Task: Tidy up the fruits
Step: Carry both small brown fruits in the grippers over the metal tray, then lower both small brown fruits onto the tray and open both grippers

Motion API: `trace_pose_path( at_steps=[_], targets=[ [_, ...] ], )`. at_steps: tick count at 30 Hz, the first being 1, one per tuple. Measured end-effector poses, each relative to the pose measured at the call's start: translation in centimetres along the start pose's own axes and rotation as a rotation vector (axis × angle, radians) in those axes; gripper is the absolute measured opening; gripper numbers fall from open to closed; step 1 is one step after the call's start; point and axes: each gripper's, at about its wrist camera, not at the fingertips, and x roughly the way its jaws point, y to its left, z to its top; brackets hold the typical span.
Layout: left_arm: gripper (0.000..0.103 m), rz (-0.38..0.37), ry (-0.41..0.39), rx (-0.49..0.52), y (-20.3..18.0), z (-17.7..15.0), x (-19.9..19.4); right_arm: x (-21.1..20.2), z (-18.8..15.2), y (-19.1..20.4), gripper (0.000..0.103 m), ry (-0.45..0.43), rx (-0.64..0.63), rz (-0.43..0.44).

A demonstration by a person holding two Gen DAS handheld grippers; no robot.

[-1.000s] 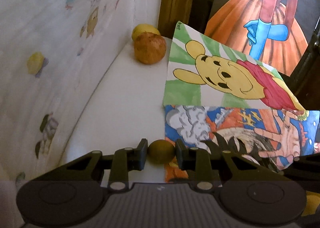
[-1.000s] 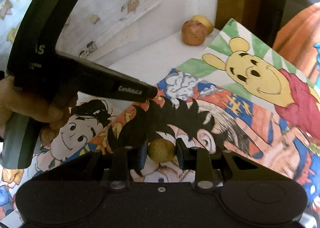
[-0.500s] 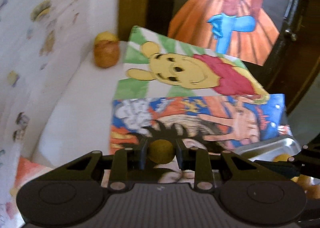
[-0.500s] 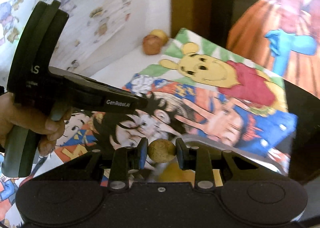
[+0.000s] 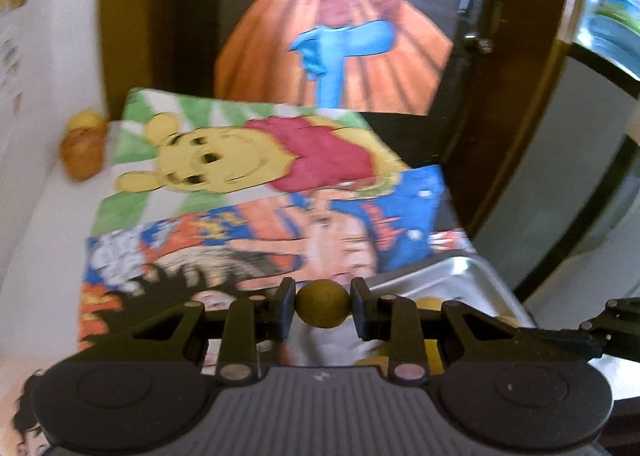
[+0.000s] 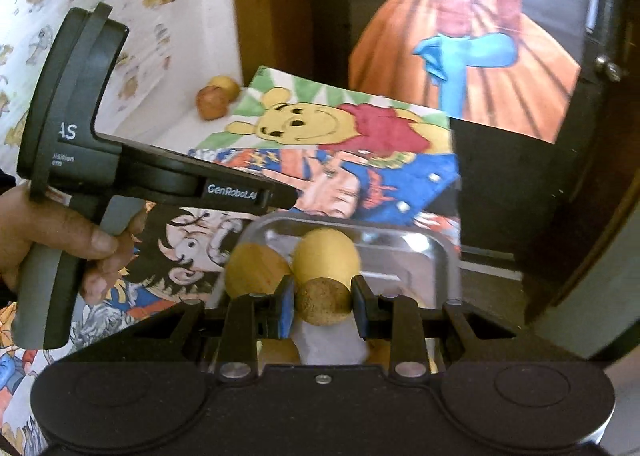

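Right wrist view, brown fruit clamped inside right gripper, above tray

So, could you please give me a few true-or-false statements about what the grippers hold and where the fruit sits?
1. The left gripper is shut on a small olive fruit. True.
2. The right gripper is open and holds nothing. False: it is shut on a brown fruit.
3. The metal tray holds two yellow fruits. True.
4. No fruit lies by the far wall. False: two far fruits sit there.
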Motion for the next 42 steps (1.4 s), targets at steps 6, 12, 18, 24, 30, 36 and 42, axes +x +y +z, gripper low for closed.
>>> trace_pose_path(
  at_steps=[6,12,18,24,30,36,42],
  targets=[
    [0.032,-0.091,-0.016,0.066,-3.3,-0.5,0.4,-1.7,-2.2,-0.4,0.032,0.005,0.047,-0.030],
    [0.032,-0.164,-0.019,0.151,-5.9,-1.4,0.3,-3.3,-4.1,-0.2,0.032,0.011,0.071,-0.049],
    [0.032,-0.208,-0.016,0.229,-7.5,-2.6,-0.2,-4.7,-5.7,-0.6,0.032,0.019,0.107,-0.074],
    [0.032,-0.226,-0.004,0.271,-8.5,-3.6,-1.2,-5.7,-6.8,-0.6,0.032,0.016,0.127,-0.082],
    [0.032,-0.219,0.019,0.294,-9.4,-4.6,-1.9,-6.2,-7.8,-0.7,0.032,0.027,0.142,-0.082],
    [0.032,-0.199,0.059,0.301,-9.8,-5.1,-1.5,-6.0,-8.8,-1.1,0.032,0.046,0.160,-0.092],
    [0.032,-0.193,0.102,0.300,-9.9,-5.6,-0.8,-5.2,-9.2,-1.4,0.032,0.065,0.163,-0.098]
  ],
)
